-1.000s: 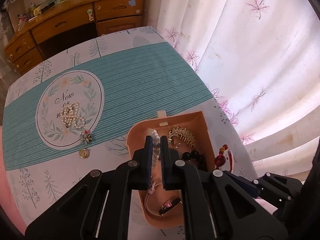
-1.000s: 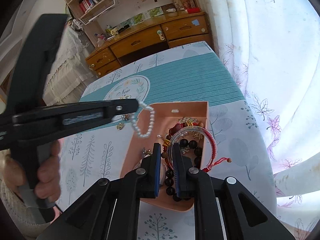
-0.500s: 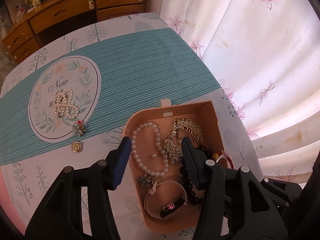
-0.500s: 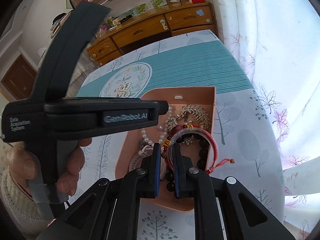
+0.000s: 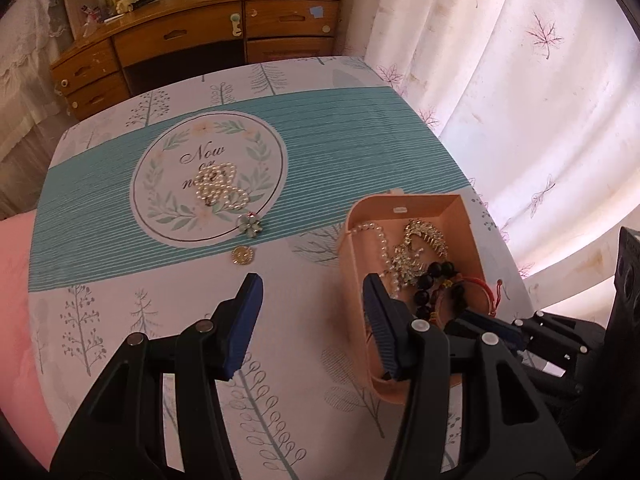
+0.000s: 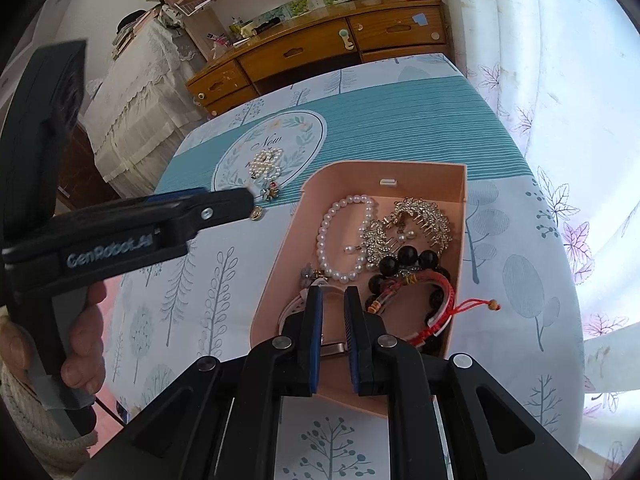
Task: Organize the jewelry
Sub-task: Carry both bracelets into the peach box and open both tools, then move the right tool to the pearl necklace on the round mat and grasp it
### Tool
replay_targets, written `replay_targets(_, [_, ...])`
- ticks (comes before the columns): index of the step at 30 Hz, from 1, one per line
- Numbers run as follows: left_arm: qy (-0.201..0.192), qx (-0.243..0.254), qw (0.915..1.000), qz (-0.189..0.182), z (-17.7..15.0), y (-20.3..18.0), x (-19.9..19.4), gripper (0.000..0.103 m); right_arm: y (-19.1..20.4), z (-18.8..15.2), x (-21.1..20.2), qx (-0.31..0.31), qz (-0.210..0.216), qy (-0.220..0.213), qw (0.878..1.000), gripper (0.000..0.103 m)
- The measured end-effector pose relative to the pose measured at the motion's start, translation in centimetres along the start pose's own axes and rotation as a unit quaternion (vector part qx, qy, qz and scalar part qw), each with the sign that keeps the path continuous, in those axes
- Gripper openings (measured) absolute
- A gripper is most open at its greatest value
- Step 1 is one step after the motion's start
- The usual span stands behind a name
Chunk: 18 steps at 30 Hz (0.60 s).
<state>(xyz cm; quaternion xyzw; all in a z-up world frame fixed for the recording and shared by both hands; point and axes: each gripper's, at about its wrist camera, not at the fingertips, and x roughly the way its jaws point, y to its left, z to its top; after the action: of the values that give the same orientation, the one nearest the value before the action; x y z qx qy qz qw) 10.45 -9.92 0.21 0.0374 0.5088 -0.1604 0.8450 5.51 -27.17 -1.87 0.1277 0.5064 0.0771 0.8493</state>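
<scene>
A peach jewelry box holds a pearl bracelet, a gold hair comb, black beads and a red cord bracelet. A pearl necklace, a flower brooch and a gold pendant lie on the tablecloth. My left gripper is open and empty, above the table just left of the box. My right gripper hovers over the box's near end, jaws a narrow gap apart with nothing between them.
The table carries a teal-striped cloth with a round printed emblem. A wooden dresser stands beyond the far edge. White curtains hang along the right side. A pink surface lies at the left.
My left gripper opened and released the pearl bracelet into the box, then pulled back and left toward the loose pieces. My right gripper let go of the red bracelet, which now lies in the box.
</scene>
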Motion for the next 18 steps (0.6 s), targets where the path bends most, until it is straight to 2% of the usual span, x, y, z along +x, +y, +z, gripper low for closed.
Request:
replay_targets(4, [0.004, -0.019, 0.9998, 0.011, -2.1, 2.1, -0.4, 0.049, -0.3, 0.3, -0.3, 0.004, -0.005, -0.001, 1.000, 0.011])
replay_targets(12, [0.020, -0.059, 0.9979, 0.017, -5.8, 5.3, -0.1, 0.049, -3.2, 1.4, -3.5, 0.044, -0.031, -0.033, 0.998, 0.011])
replay_targets(18, [0.016, -0.068, 0.9973, 0.024, -7.0, 6.3, -0.7, 0.049, -3.3, 1.6, -5.3, 0.045, -0.045, -0.038, 0.997, 0.011])
